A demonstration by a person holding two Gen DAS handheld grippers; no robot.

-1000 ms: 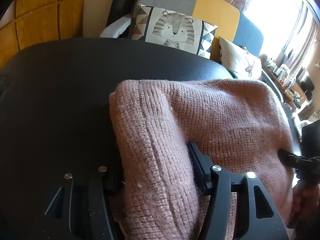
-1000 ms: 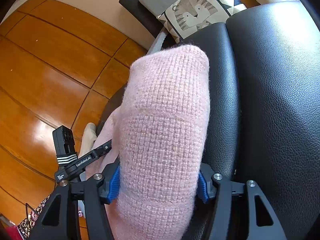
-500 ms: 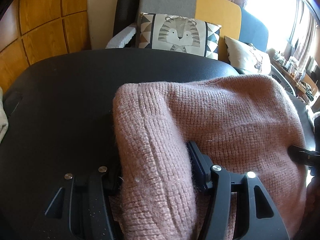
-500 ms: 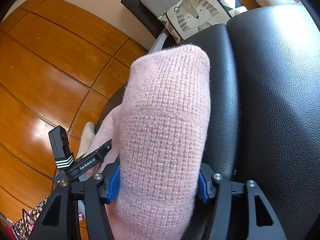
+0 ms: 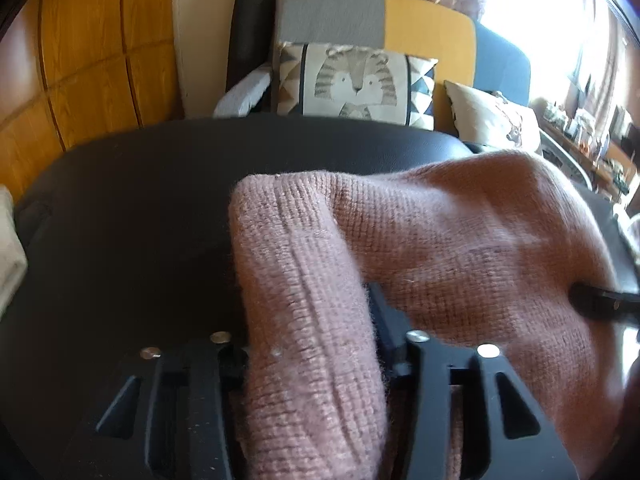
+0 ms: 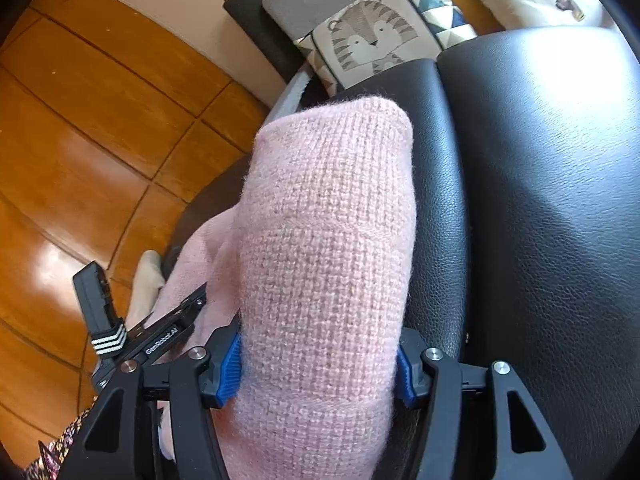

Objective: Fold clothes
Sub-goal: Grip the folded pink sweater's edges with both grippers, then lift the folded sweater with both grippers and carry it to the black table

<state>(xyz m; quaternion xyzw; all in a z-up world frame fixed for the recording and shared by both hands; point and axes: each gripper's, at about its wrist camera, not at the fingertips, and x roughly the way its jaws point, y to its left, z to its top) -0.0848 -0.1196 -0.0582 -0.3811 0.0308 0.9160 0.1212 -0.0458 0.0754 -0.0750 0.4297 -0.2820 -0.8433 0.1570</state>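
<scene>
In the left wrist view, the left claw (image 5: 312, 364) pinches a thick fold of the pink knit sweater (image 5: 460, 248) at the bottom centre of the frame. From there the knit runs up and out to the right of the frame, bunched over the black leather seat (image 5: 132, 208), and the tip of the other tool shows against it at the right edge. A tiger cushion (image 5: 356, 82) sits at the top centre.

In the right wrist view, the right claw (image 6: 320, 368) clamps a rolled bundle of the same sweater (image 6: 328, 240) between its blue pads (image 6: 228, 368). The bundle's long axis points straight up the frame from the claw. The left tool lies at the lower left, so the garment spans between both claws, each gripping one end.
</scene>
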